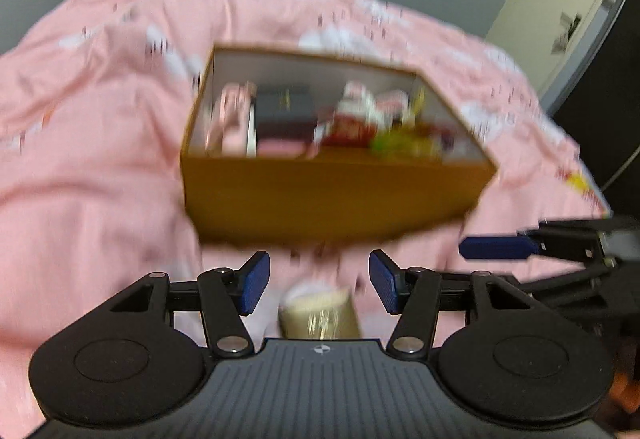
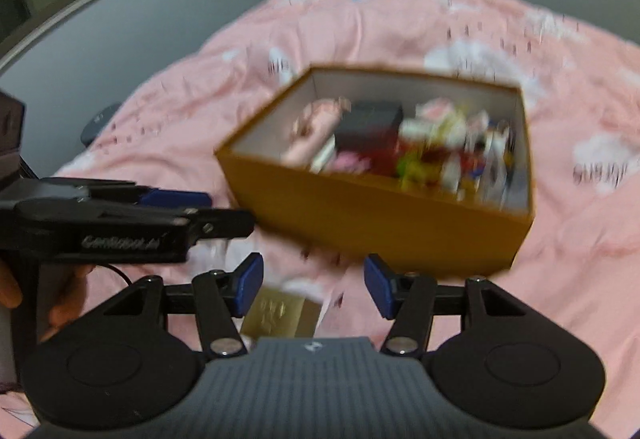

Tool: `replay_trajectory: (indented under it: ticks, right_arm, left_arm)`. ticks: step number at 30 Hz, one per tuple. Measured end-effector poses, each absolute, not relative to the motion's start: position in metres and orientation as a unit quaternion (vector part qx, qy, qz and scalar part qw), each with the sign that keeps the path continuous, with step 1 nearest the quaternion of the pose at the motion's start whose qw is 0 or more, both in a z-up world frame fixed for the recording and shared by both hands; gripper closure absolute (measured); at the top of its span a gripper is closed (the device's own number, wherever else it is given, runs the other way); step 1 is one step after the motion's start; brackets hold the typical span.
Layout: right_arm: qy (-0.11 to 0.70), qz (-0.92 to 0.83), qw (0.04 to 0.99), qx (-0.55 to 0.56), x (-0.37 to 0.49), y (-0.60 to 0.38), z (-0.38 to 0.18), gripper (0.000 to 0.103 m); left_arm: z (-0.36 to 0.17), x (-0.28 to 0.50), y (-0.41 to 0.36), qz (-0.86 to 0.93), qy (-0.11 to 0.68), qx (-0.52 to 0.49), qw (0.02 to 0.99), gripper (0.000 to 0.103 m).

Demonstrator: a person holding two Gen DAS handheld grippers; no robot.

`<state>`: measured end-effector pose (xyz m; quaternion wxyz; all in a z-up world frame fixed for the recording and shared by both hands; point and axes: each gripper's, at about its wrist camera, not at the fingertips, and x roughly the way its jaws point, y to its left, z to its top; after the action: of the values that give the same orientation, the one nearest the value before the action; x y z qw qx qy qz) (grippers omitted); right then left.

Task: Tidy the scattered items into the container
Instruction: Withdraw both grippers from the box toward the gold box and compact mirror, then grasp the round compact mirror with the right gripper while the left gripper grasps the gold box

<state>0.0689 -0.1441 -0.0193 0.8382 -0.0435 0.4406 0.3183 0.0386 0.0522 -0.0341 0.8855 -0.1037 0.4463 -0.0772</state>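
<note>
Box count: one orange-brown cardboard box [image 1: 332,195] sitting open-topped on the bed's pink quilt [image 1: 100,159], white inside, already carrying a jumble of items. Blur is stopping an exact item count; what is reading clearly: one dark box [image 1: 285,104] near the back, one pink item [image 1: 230,115] leaning at the left end, and a red, white and yellow mix [image 1: 372,127] at the right end.

Loose items: one gold-beige piece [image 1: 320,315] lying on the quilt outside the box, just in front of the tools, too blurred to identify. It is showing in both wrist views.

Tools: two. Left tool [image 1: 318,285] is sitting spread, blue pads well apart, nothing pinched; the gold-beige piece is lying below the gap, apart from both pads. Right tool [image 2: 313,285] is also spread, pads gripping nothing, with the same gold piece [image 2: 280,313] under the gap, nearer its left pad; contact I cannot tell. Both tools are hovering just short of the box's near wall, side by side, each showing at the edge of the other's view. A hand [image 2: 60,303] is gripping the left tool's handle.
</note>
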Motion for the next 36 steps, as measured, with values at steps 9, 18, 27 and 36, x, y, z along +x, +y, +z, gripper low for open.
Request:
replay_trajectory:
  ticks: [9, 18, 27, 36]
  right_arm:
    - [0.52, 0.312, 0.792, -0.071, 0.052, -0.126, -0.079, 0.053]
    - [0.538, 0.325, 0.768, -0.124, 0.047, -0.111, -0.106, 0.054]
    - [0.556, 0.317, 0.751, -0.163, 0.049, -0.103, -0.132, 0.053]
    - [0.573, 0.344, 0.729, -0.152, 0.055, -0.095, -0.147, 0.046]
  left_arm:
    - [-0.074, 0.01, 0.052, -0.046, 0.526, -0.076, 0.846, 0.04]
    - [-0.097, 0.004, 0.054, -0.029, 0.575, -0.075, 0.814, 0.04]
    - [-0.099, 0.0, 0.057, -0.032, 0.585, -0.073, 0.807, 0.04]
    - [-0.1, 0.003, 0.058, -0.033, 0.593, -0.075, 0.801, 0.04]
